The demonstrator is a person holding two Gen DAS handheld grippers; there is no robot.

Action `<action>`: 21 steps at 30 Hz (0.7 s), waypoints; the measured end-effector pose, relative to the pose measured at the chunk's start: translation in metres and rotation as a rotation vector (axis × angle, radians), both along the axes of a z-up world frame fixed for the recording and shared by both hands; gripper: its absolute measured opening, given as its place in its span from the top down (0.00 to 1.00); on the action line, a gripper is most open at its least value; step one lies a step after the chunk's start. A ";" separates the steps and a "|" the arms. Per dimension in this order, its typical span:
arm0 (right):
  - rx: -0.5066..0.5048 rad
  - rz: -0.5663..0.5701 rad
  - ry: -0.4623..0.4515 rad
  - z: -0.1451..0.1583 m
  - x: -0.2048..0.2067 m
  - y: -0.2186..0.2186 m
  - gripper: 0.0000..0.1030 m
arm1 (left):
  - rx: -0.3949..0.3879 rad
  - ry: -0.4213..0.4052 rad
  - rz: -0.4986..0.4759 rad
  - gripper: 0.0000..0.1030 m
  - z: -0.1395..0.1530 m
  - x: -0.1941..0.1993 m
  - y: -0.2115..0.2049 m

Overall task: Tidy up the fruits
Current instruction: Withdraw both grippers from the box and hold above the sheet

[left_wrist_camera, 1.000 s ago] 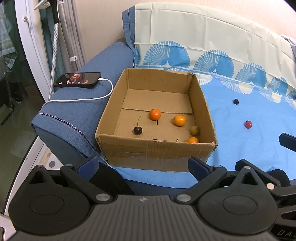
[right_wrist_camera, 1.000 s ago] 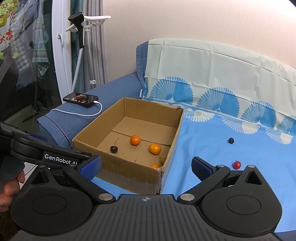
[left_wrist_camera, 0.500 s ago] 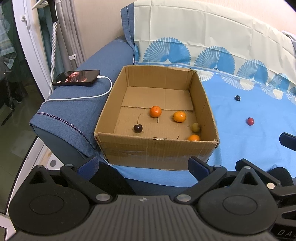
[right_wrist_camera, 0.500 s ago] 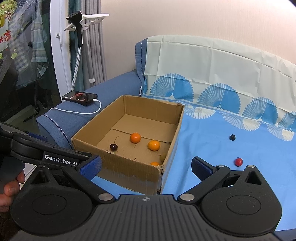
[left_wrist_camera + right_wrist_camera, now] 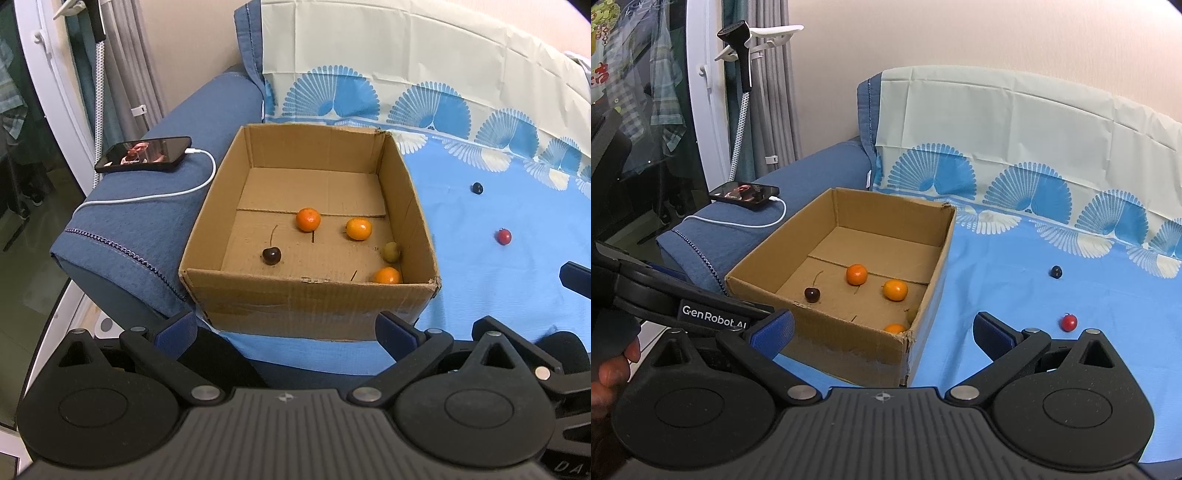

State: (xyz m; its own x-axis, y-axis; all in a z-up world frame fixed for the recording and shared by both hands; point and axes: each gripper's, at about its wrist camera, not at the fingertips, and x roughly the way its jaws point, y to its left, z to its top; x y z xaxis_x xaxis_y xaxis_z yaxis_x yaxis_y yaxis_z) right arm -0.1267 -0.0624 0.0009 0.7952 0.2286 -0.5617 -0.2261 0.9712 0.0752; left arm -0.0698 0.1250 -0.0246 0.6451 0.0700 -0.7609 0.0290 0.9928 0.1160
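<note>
On blue cloth: red fruit [image 5: 1069, 322], dark fruit [image 5: 1056, 272] outside box [image 5: 849, 347] | both grippers' jaws spread, empty | advice: right gripper [image 5: 882, 325] straddles red fruit, pinches gently.

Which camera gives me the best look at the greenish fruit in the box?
The left wrist view. It looks down into the box and shows the greenish fruit whole, near the right wall between two orange fruits. In the right wrist view the box's near wall and corner hide that spot, so the fruit cannot be seen there.
</note>
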 end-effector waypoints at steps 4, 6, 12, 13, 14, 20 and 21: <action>0.009 -0.001 0.007 -0.003 0.007 -0.005 0.01 | 0.009 0.009 -0.001 0.00 -0.002 0.006 -0.003; 0.015 -0.004 0.011 -0.006 0.009 -0.007 0.01 | 0.015 0.014 -0.002 0.00 -0.003 0.009 -0.005; 0.038 -0.016 0.026 -0.012 0.018 -0.016 0.01 | 0.029 0.038 -0.013 0.00 -0.007 0.021 -0.014; 0.042 -0.019 0.027 -0.013 0.020 -0.018 0.01 | 0.031 0.042 -0.015 0.00 -0.008 0.023 -0.015; 0.047 -0.023 0.029 -0.014 0.023 -0.021 0.01 | 0.034 0.044 -0.018 0.00 -0.009 0.026 -0.018; 0.077 -0.065 0.044 -0.024 0.038 -0.042 0.01 | 0.052 0.072 -0.059 0.00 -0.016 0.048 -0.040; 0.078 -0.082 0.044 -0.026 0.042 -0.048 0.01 | 0.056 0.077 -0.068 0.00 -0.017 0.053 -0.045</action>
